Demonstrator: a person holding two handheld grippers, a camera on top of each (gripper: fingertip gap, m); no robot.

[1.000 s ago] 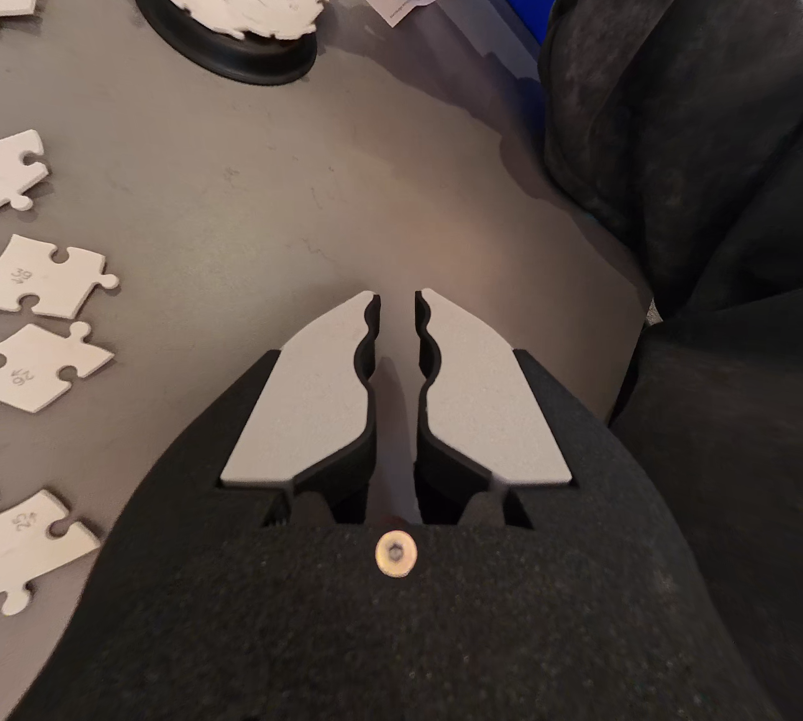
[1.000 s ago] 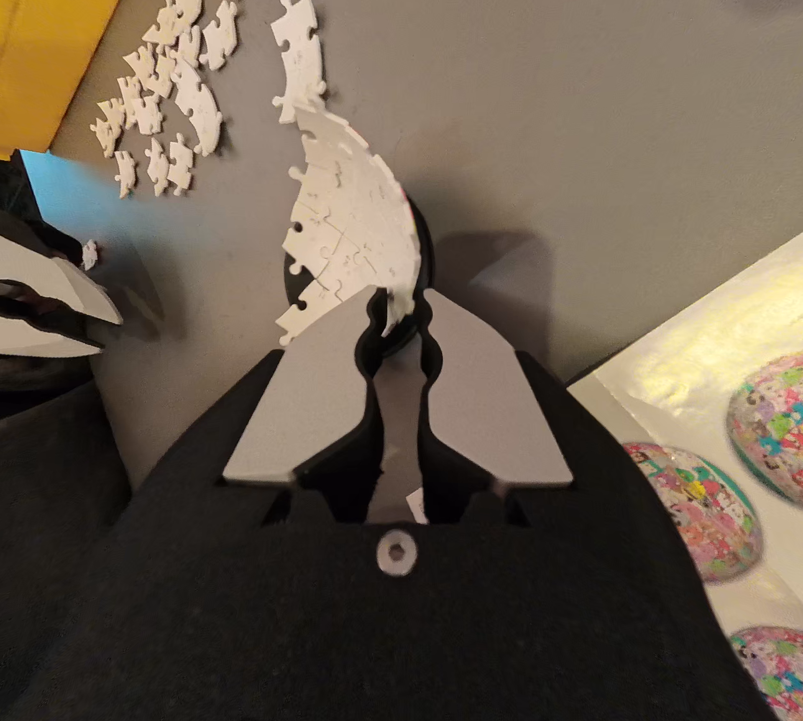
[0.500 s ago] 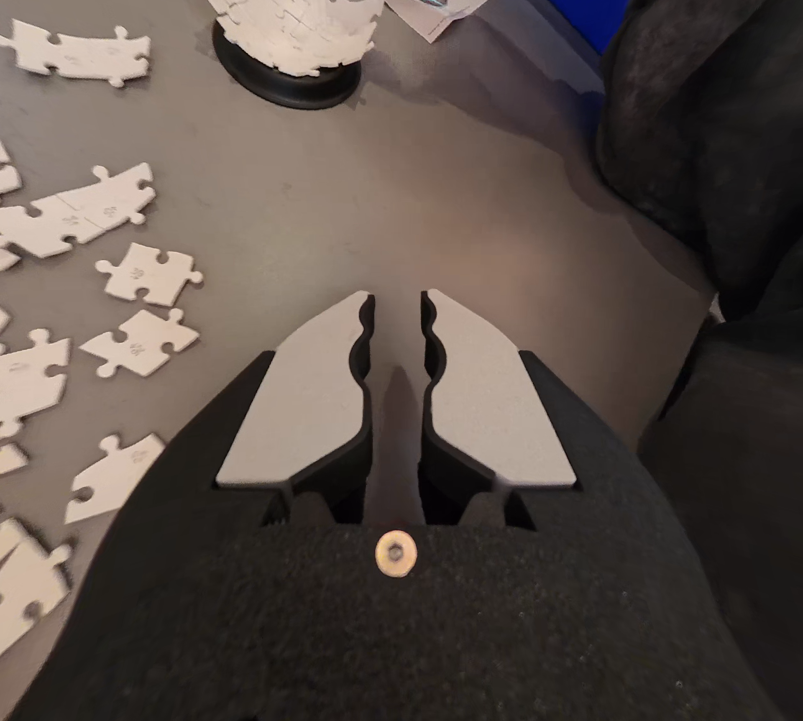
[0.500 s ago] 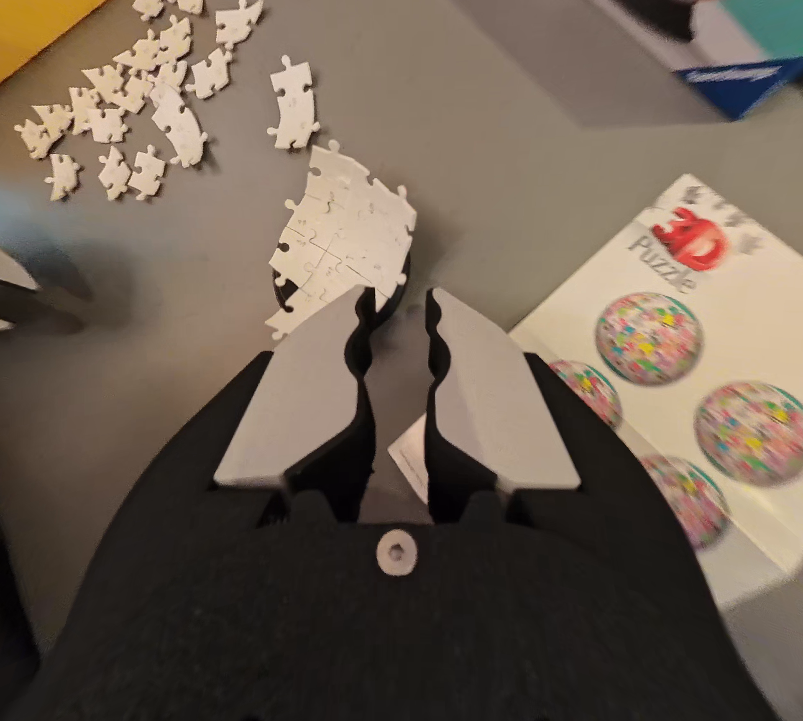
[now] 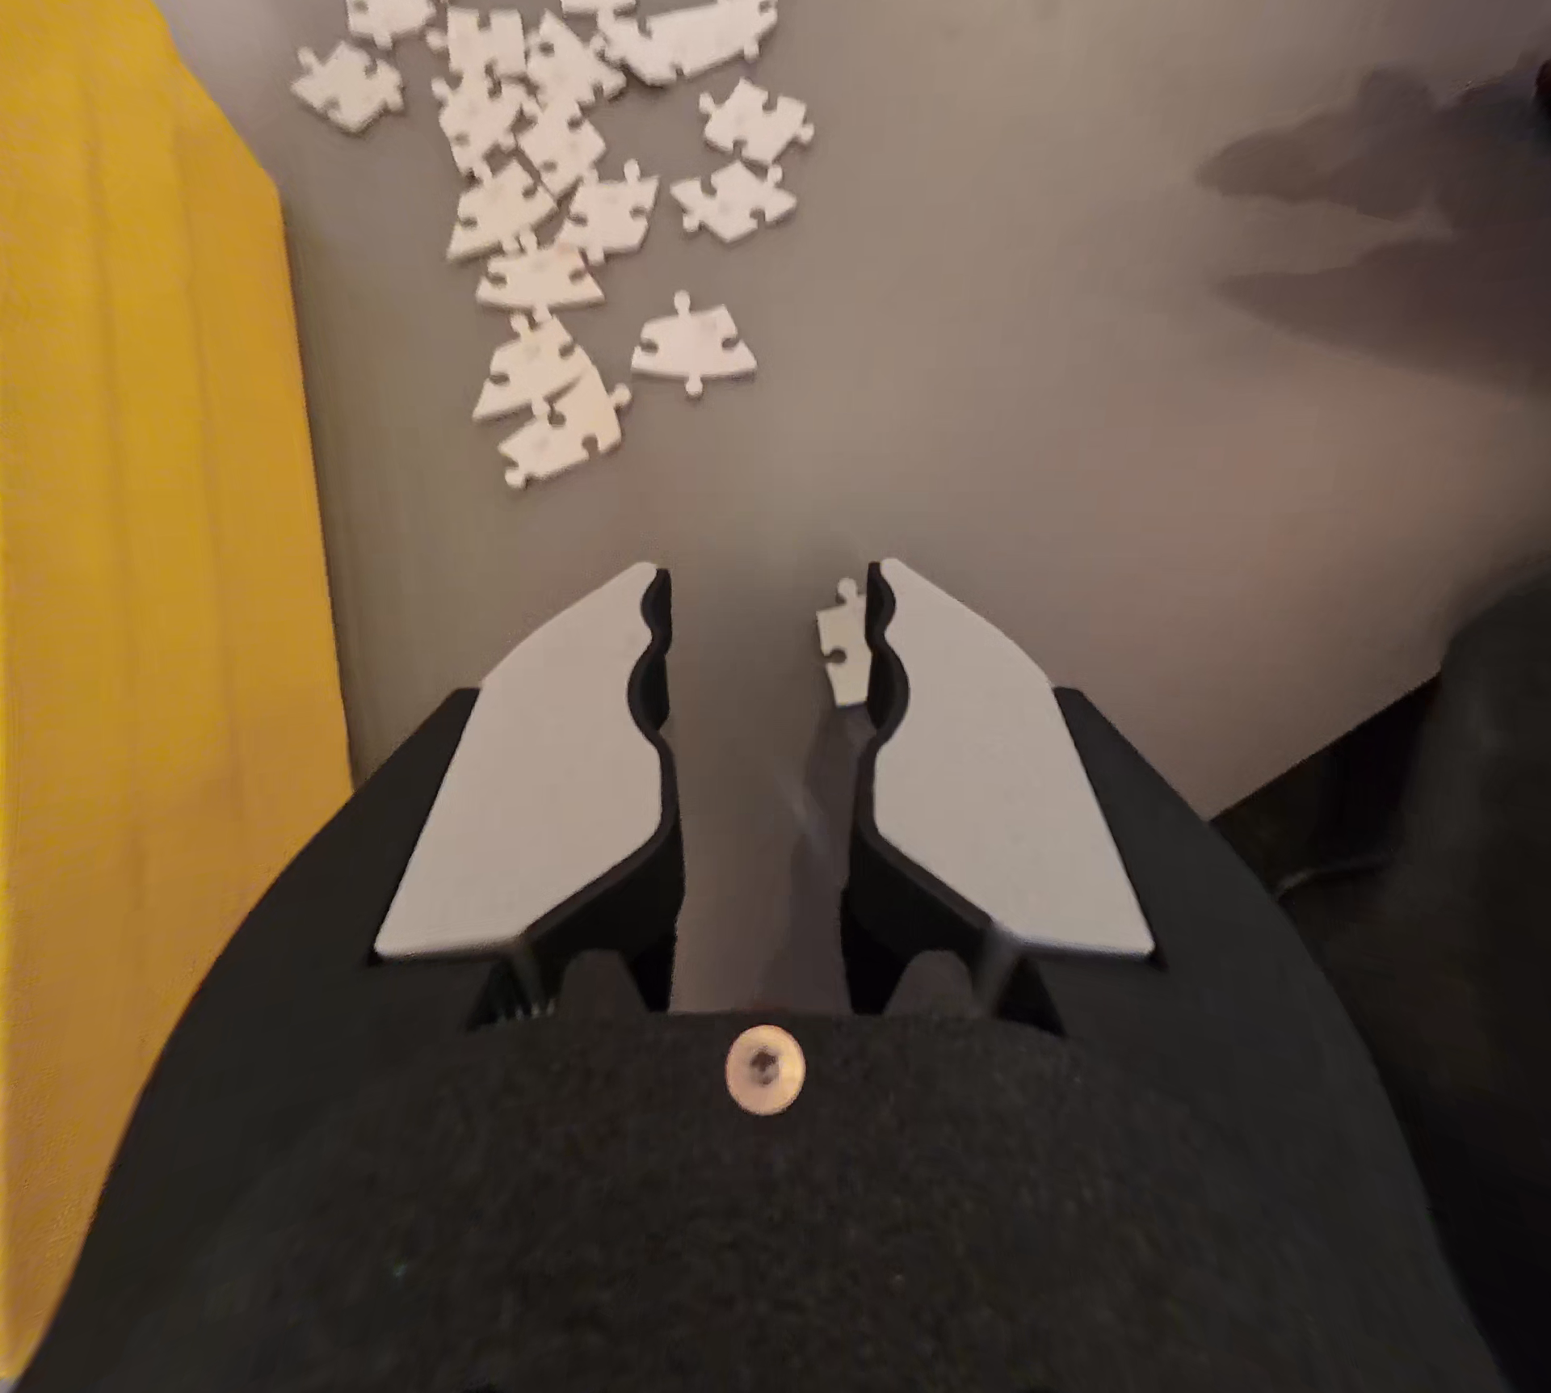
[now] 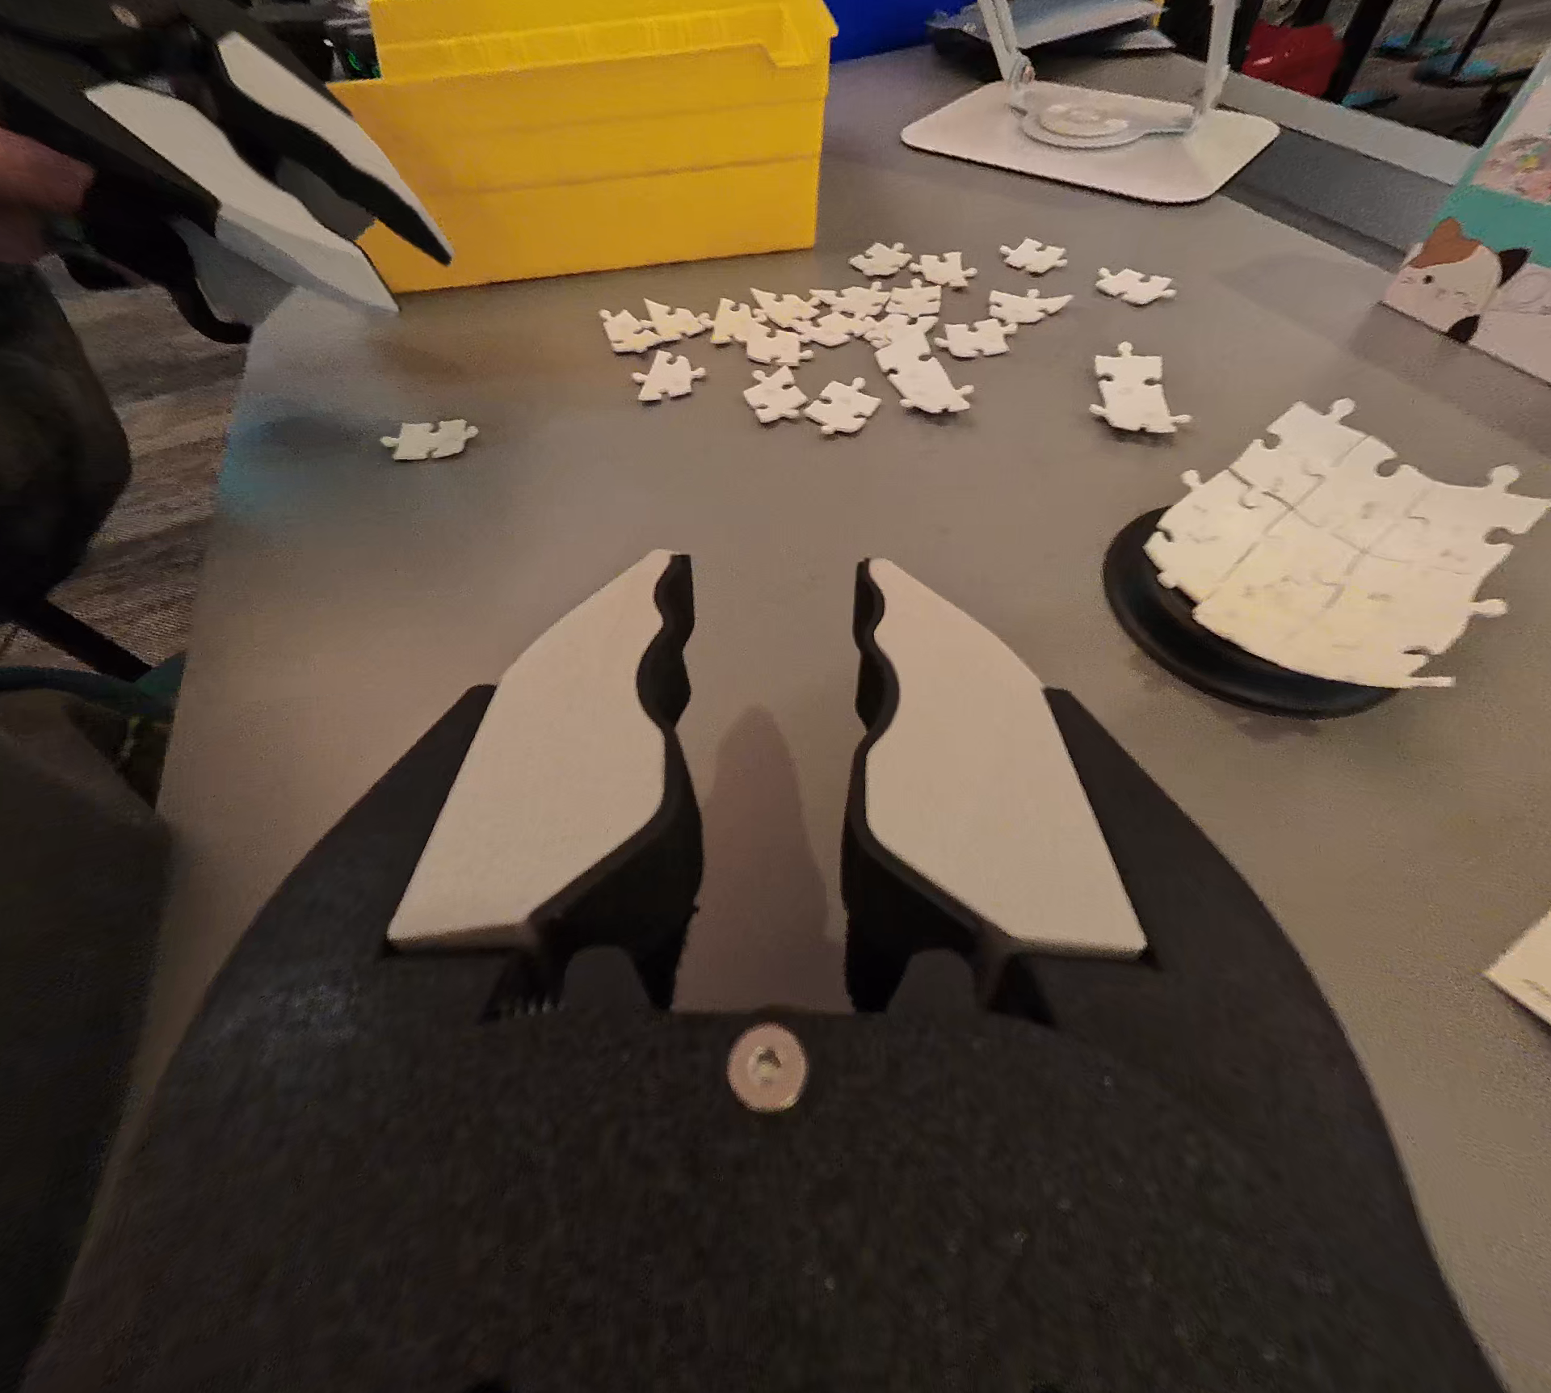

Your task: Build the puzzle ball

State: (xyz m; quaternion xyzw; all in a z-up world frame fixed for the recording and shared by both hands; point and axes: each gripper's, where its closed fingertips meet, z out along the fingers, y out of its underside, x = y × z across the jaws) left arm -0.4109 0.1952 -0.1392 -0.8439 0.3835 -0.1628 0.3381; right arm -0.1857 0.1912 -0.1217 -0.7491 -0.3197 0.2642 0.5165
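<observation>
My partly built puzzle ball (image 6: 1334,555), a curved white shell, sits on its black stand (image 6: 1175,631) at the worktop's (image 6: 923,496) right side. Loose pieces (image 6: 839,345) lie scattered beyond it, before the yellow bin (image 6: 604,127). One lone piece (image 5: 842,639) lies just beside my left gripper (image 5: 768,589), whose fingers gape empty above it. My right gripper (image 6: 774,580) hovers, fingers parted and empty.
</observation>
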